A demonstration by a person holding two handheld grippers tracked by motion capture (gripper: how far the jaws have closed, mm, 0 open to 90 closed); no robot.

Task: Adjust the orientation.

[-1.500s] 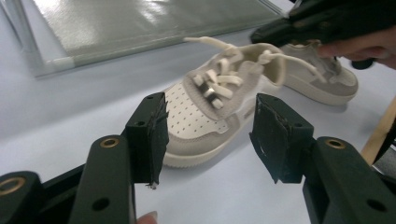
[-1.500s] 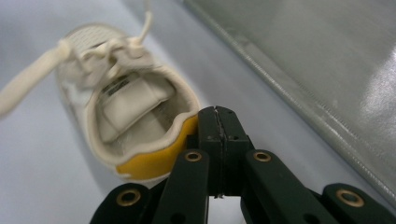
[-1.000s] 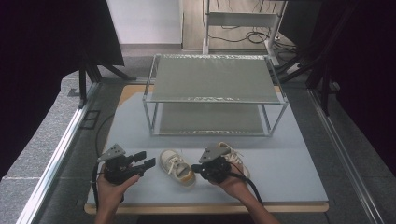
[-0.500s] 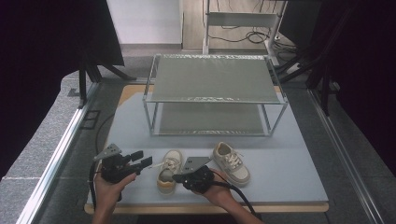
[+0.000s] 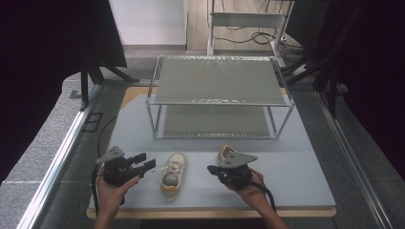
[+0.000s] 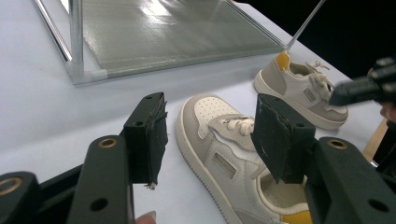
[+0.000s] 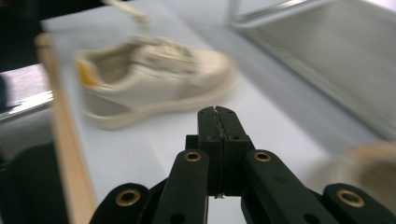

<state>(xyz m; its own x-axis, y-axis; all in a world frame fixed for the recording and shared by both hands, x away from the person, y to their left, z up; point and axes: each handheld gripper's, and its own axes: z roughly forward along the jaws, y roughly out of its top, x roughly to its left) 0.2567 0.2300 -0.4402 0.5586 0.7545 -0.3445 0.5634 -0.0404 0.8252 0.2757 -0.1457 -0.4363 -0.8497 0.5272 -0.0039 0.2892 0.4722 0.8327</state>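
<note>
Two small cream sneakers with yellow heels lie on the grey mat in front of a metal rack. The left sneaker (image 5: 173, 174) (image 6: 205, 109) (image 7: 149, 79) points its toe at the rack. My left gripper (image 5: 144, 161) (image 6: 215, 140) hovers open just left of it, jaws wide and touching nothing, the sneaker lying just beyond them. The right sneaker (image 5: 225, 153) (image 6: 303, 88) is partly hidden under my right gripper (image 5: 211, 169) (image 7: 217, 114) (image 6: 369, 86). That gripper is shut on nothing and points left toward the left sneaker, a gap away from it.
A two-level metal rack (image 5: 215, 86) with mesh shelves stands at the middle of the mat (image 5: 296, 167). The table's wooden front edge (image 5: 210, 212) runs just below my hands. Dark panels and cables surround the table.
The right gripper swung left to the left sneaker, which turned its toe toward the rack, then came back right over the other sneaker. The left gripper stayed put.
</note>
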